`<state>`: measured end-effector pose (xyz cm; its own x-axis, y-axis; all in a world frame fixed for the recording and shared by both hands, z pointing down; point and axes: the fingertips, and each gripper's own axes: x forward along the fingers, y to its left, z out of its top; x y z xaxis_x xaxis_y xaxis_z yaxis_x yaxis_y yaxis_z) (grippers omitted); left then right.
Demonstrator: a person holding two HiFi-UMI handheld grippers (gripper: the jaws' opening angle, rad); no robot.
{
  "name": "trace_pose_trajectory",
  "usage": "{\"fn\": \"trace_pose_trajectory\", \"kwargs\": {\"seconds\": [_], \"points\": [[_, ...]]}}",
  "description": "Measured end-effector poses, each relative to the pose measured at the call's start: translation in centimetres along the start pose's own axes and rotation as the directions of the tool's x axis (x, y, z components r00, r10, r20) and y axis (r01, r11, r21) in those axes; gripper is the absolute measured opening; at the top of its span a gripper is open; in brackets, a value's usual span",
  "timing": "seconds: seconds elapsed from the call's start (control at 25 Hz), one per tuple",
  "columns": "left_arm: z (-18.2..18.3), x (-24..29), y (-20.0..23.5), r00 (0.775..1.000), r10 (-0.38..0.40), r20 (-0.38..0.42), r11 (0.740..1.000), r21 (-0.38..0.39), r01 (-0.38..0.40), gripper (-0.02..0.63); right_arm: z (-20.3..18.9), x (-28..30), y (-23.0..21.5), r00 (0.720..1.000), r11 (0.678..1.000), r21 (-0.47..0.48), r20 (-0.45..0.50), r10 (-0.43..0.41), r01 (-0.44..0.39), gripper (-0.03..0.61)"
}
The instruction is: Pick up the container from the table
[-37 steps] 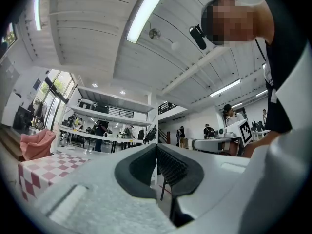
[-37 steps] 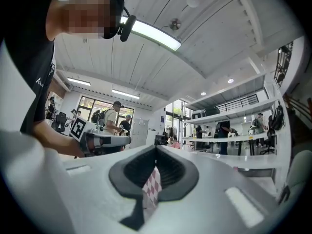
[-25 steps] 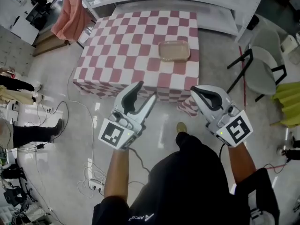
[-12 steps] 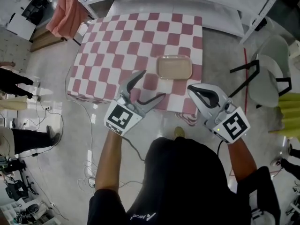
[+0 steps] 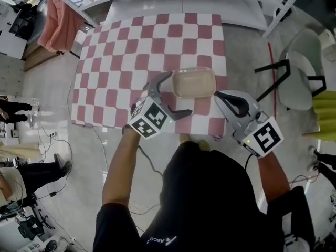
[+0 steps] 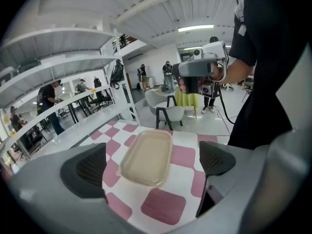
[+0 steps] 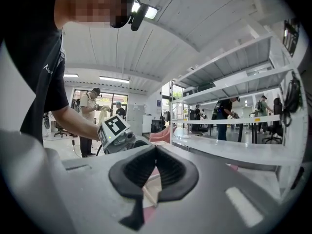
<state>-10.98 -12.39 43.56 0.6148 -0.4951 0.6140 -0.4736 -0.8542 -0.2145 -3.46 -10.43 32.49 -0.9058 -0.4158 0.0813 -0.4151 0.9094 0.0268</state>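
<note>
Approach step is proceeding. The left gripper (image 5: 180, 92) is holding its jaws released; they have just been opening. The container (image 6: 147, 157) is lying untouched on the worktop (image 5: 131, 51), between and ahead of the pads. The right gripper (image 5: 219, 97) is keeping its jaws clenched on nothing, near the container. Next move: advance, then close across the narrow width. A second ago, both grippers were short of the worktop.

Container (image 5: 193, 82): translucent beige plastic, smooth, with a faint sheen.
Tablecloth (image 5: 131, 62): pink-and-white checked cloth, matt.
Left gripper (image 6: 153, 162): grey moulded plastic shell, matt; pads (image 6: 90, 168) black, ribbed, rubbery-looking.
Right gripper (image 7: 155, 172): same matt grey plastic, with black ribbed pads (image 7: 139, 172).
Floor (image 5: 47, 93): pale, polished, glossy with reflections.
Far-left drape (image 5: 58, 22): salmon cloth, soft and matt.
</note>
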Motion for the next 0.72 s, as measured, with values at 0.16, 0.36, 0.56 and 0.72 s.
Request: {"fn": "trace_pose_trajectory", "kwargs": {"seconds": [0.16,0.36,0.56,0.72], "points": [[-2.0,2.4,1.0,0.993,-0.093,-0.070,0.995,0.039,0.096,0.597,-0.7,1.6,-1.0,0.998,0.998,0.004,-0.021,-0.066,0.066,0.003],[-3.8,4.3,1.3,0.968,-0.189,-0.166,0.974,0.091,0.206,0.598,-1.4,2.2,-1.3,0.988,0.989,0.011,-0.059,-0.143,0.144,0.003],[-5.3,6.0,1.9,0.942,-0.235,-0.240,0.961,0.090,0.262,0.598,-2.2,2.2,-1.8,0.981,0.983,0.026,-0.075,-0.181,0.183,0.003],[-6.5,7.3,1.9,0.916,-0.262,-0.305,0.952,0.075,0.298,0.598,-2.5,1.5,-2.6,0.978,0.979,0.040,-0.072,-0.198,0.201,0.003]]}}
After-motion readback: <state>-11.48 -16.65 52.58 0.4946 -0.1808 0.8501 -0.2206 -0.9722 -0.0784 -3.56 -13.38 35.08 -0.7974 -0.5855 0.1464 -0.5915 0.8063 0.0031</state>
